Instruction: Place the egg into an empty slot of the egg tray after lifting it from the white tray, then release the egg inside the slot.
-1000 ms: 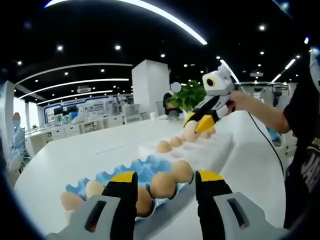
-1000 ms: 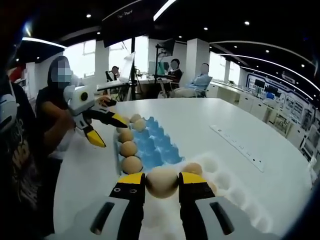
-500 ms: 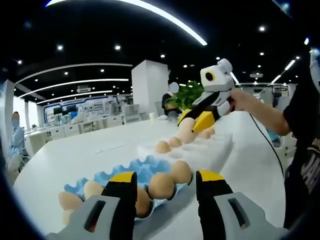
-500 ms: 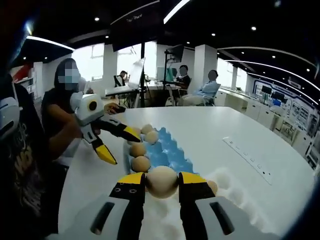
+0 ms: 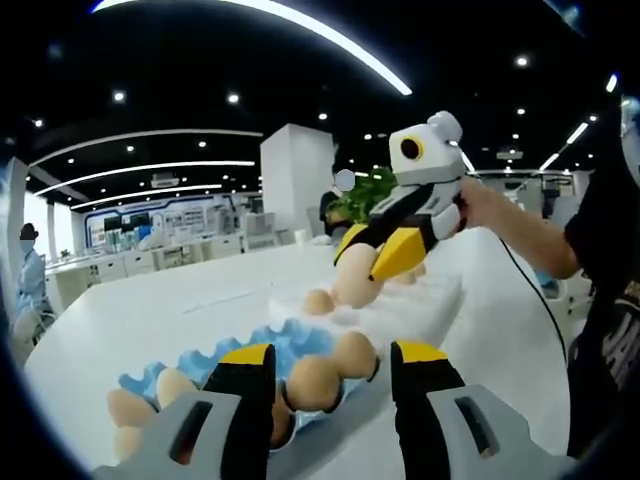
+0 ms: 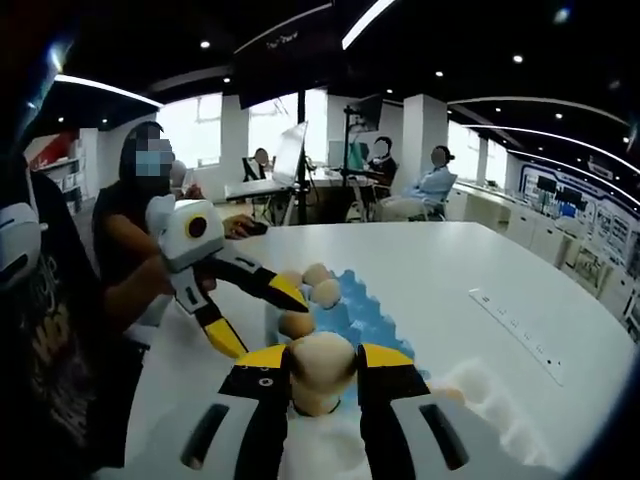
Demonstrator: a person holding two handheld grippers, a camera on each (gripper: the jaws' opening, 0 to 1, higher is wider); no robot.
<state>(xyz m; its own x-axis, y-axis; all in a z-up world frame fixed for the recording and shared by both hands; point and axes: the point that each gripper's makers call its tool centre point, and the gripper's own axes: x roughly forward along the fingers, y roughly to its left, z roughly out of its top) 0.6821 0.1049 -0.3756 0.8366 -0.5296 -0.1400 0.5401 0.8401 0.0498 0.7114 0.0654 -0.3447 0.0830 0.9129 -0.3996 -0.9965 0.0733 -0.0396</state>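
My right gripper (image 6: 322,362) is shut on a tan egg (image 6: 322,370), held in the air above the table. Seen from the left gripper view, that right gripper (image 5: 366,262) carries the egg (image 5: 355,277) over the white tray (image 5: 410,305), which holds another egg (image 5: 319,301). The blue egg tray (image 5: 262,345) lies nearer, with several eggs along its near edge (image 5: 312,381). My left gripper (image 5: 332,356) hovers open just short of it with nothing between the jaws. In the right gripper view the left gripper (image 6: 262,322) stands open beside the blue tray (image 6: 355,312).
The round white table (image 6: 450,265) stretches far beyond both trays, with a power strip (image 6: 515,325) lying on it. People sit at desks behind it (image 6: 425,185). A person's arm (image 5: 520,230) holds the right gripper; a plant (image 5: 375,190) stands at the back.
The right gripper has lifted the egg off the white tray and carried it toward the blue tray and the left gripper. The left gripper has stayed open and nearly still.
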